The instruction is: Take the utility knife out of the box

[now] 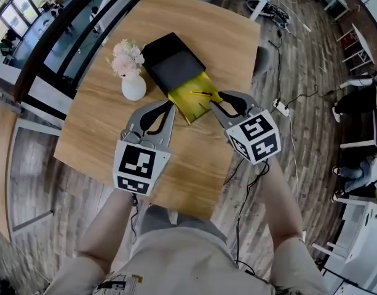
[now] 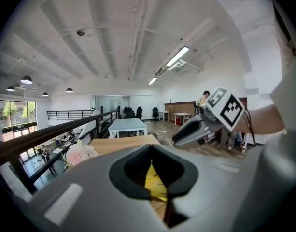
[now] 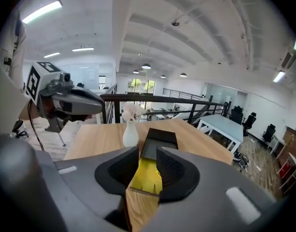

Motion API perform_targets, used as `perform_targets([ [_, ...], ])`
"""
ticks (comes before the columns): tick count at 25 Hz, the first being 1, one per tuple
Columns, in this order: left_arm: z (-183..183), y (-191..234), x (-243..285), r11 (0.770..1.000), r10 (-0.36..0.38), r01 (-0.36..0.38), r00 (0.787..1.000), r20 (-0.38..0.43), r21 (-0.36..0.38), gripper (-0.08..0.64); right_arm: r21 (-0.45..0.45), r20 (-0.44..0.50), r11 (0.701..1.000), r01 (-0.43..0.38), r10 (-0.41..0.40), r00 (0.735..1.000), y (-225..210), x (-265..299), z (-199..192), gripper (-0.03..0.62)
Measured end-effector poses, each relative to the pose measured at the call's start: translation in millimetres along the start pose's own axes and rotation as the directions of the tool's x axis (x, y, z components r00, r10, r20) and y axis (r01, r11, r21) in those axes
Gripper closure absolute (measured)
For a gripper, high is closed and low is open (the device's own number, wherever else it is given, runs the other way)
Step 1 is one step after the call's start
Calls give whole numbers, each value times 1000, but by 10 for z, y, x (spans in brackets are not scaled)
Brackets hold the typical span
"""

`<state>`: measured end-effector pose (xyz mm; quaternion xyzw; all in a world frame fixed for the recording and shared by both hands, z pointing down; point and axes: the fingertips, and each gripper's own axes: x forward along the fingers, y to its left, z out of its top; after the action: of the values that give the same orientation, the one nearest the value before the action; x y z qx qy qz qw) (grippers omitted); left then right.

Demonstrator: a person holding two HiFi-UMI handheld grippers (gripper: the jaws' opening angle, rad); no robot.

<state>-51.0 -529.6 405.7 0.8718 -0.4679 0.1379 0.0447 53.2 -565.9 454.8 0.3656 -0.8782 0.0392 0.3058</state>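
Note:
A black box [image 1: 173,63] lies on the wooden table [image 1: 102,134], its yellow tray [image 1: 191,100] slid out toward me. The slim utility knife [image 1: 201,93] rests on that tray. My right gripper [image 1: 218,101] hovers at the tray's right front corner, open, with nothing between its fingers. In the right gripper view the yellow tray [image 3: 147,178] and the black box [image 3: 160,139] show through the gap of the right gripper [image 3: 147,151]. My left gripper [image 1: 169,106] is shut and empty at the tray's left front corner. The yellow tray [image 2: 155,182] shows through the hollow of the left gripper [image 2: 152,148].
A white vase [image 1: 133,86] with pink flowers [image 1: 126,57] stands just left of the box. The table's right edge [image 1: 250,97] lies close beside the right gripper. Cables [image 1: 280,106] run over the floor beyond it.

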Motion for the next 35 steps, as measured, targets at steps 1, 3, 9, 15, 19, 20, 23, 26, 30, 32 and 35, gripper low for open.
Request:
perform_targets([
  [1,-56,24,64,1000,0,0,1000,-10,-3,558,-15,-25,1000,-10,9,1000,-47,136,-64,472],
  [3,-185,71,191,1000,-5,4,999,-33,-16,558,-47,-80,998,-29,25,996,-133,405,-211,469],
  [9,-638,190,544,994,-25,15,995,-98,-104,558,-125,-276,986,-109,71,958,-292,1189,-791,465],
  [15,-1107,311,854,988,-40,16,988,-152,-154,558,-182,-438,969,-166,71,896,-407,1788,-1326,471],
  [19,-1450,431,975,979,-56,16,980,-190,-205,558,-190,-504,961,-200,80,860,-495,2088,-1554,469],
  [20,-1524,466,992,978,-53,11,978,-202,-208,558,-200,-515,957,-209,79,854,-512,2157,-1591,472],
  [23,-1675,535,1027,977,-50,1,973,-225,-212,558,-250,-544,936,-249,77,836,-533,2322,-1675,489],
  [26,-1784,563,1027,977,-52,-1,968,-244,-214,558,-254,-583,922,-293,95,807,-500,2450,-1791,482],
  [30,-1916,581,996,976,-54,-5,963,-264,-220,558,-276,-628,904,-327,88,773,-471,2600,-1927,480],
  [32,-1964,574,967,974,-59,-5,961,-272,-227,558,-268,-650,900,-343,94,754,-474,2643,-2000,480],
  [35,-2044,569,912,965,-68,-7,958,-278,-261,558,-220,-658,909,-353,129,742,-458,2657,-2035,501],
])
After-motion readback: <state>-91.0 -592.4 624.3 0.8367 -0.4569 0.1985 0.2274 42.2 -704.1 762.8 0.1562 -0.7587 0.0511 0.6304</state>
